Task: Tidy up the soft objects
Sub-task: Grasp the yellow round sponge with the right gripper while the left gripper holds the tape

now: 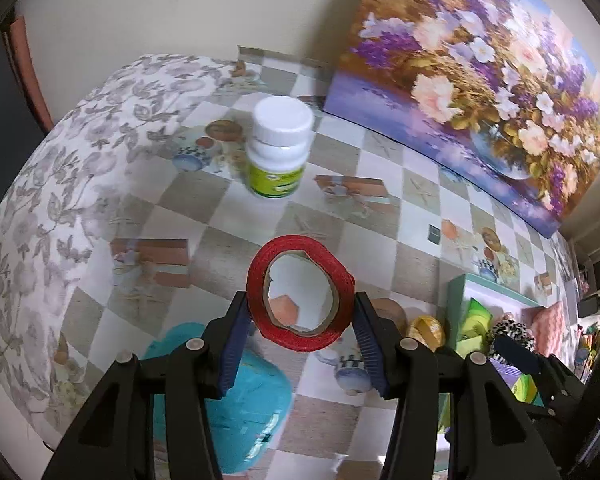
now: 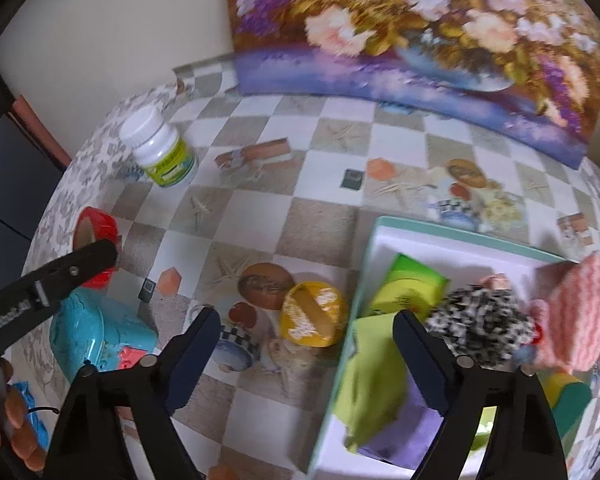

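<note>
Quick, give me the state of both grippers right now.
Left gripper: shut on the red tape roll, held off the table.
Right gripper: open, holding nothing, over the edge of the box.

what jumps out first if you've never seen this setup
A red tape roll, squeezed oval between the left gripper's blue fingers, fills the near foreground above the checkered table. Behind it, a big flower painting leans at the wall. To the right, a white box holds bright soft cloths.
</note>
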A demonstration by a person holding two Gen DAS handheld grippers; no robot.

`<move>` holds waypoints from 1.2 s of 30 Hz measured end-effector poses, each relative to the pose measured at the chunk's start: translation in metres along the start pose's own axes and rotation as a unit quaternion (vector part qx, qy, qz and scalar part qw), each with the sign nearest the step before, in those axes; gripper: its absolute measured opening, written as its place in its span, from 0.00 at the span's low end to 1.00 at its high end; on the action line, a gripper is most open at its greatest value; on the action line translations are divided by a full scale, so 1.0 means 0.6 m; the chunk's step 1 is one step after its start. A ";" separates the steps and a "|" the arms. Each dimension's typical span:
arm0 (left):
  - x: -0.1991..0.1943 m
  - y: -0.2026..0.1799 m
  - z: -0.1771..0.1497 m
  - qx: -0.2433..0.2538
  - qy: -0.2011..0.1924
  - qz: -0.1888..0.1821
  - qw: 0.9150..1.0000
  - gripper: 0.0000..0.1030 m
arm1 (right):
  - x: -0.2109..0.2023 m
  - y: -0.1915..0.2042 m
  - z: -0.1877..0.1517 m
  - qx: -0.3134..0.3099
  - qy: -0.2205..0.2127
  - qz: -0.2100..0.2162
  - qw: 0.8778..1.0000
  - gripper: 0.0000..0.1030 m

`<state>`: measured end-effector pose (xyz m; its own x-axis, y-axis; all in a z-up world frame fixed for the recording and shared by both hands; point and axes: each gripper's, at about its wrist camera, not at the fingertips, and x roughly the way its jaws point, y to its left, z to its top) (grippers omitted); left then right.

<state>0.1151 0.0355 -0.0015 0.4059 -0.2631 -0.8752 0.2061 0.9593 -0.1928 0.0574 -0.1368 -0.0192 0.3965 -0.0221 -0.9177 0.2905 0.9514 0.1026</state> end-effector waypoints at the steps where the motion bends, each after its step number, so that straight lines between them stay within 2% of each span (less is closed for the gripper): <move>1: 0.000 0.004 0.001 -0.001 0.000 0.003 1.000 0.52 | 0.005 0.004 0.002 -0.003 0.004 0.001 1.000 0.83; 8: 0.007 0.021 0.006 -0.011 0.006 -0.002 1.000 0.52 | 0.049 0.025 0.016 -0.025 0.042 -0.005 0.999 0.72; 13: 0.004 0.025 0.006 -0.017 0.005 -0.010 1.000 0.52 | 0.074 0.029 0.019 -0.042 0.064 -0.025 0.997 0.71; 18: 0.003 0.028 0.008 -0.021 0.005 -0.014 1.000 0.52 | 0.095 0.030 0.018 -0.054 0.083 -0.043 0.994 0.66; 23: 0.003 0.029 0.008 -0.021 0.005 -0.018 1.000 0.52 | 0.105 0.034 0.016 -0.069 0.089 -0.060 0.992 0.64; 25: 0.003 0.028 0.008 -0.021 0.005 -0.019 1.000 0.52 | 0.106 0.036 0.015 -0.076 0.091 -0.069 0.991 0.61; 30: 0.003 0.028 0.009 -0.021 0.005 -0.019 1.000 0.52 | 0.107 0.037 0.013 -0.092 0.091 -0.099 0.987 0.41; 36: 0.004 0.026 0.008 -0.020 0.006 -0.020 1.000 0.52 | 0.097 0.028 0.015 -0.089 0.085 -0.095 0.988 0.35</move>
<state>0.1235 0.0492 -0.0048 0.3877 -0.3009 -0.8713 0.1867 0.9513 -0.2455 0.0931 -0.1246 -0.0677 0.1939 -0.1675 -0.9666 0.1816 0.9744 -0.1324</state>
